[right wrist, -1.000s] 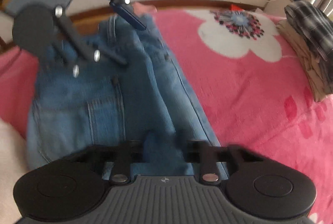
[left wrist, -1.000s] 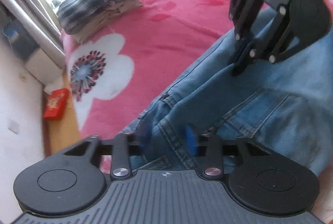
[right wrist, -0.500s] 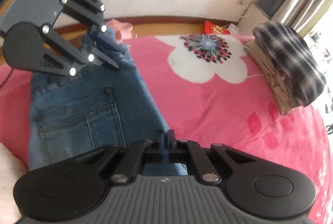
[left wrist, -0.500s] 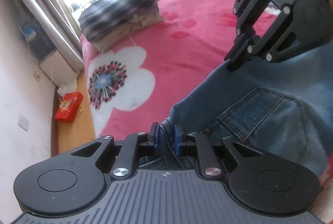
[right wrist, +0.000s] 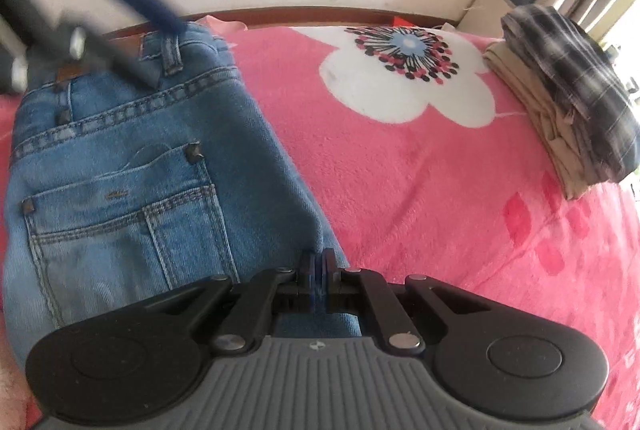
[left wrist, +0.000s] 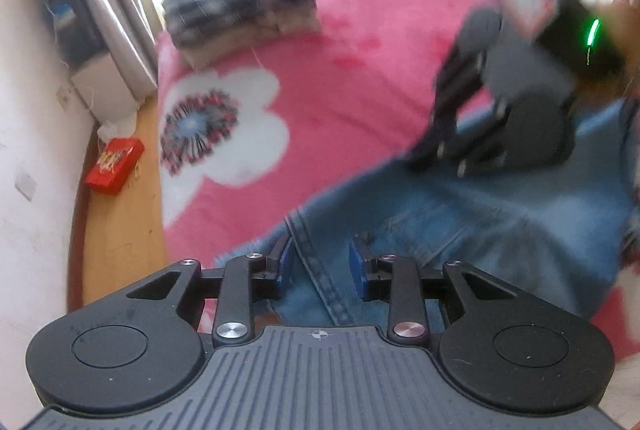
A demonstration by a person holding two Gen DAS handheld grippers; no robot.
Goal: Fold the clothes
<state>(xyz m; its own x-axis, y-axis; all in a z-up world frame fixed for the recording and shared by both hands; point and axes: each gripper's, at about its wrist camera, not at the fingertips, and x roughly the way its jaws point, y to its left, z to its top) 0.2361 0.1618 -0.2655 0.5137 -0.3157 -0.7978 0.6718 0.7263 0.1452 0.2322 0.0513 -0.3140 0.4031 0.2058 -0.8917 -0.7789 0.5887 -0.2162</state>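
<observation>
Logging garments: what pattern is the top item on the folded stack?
Dark plaid; right wrist view shows it best.

Not much to read here, honestly. The red box [left wrist: 114, 165] on the wooden ledge at about 9 o'clock in the left wrist view has some gold print on top, but it's way too small and smeared to make out a word. The jeans [right wrist: 132, 166] have a brown waistband patch around 10 o'clock in the right wrist view, and no lettering shows on it. Each gripper body carries a tiny round crosshair mark at 6 o'clock, a symbol and not text. No numbers, brand names or signs I can actually read.
</observation>
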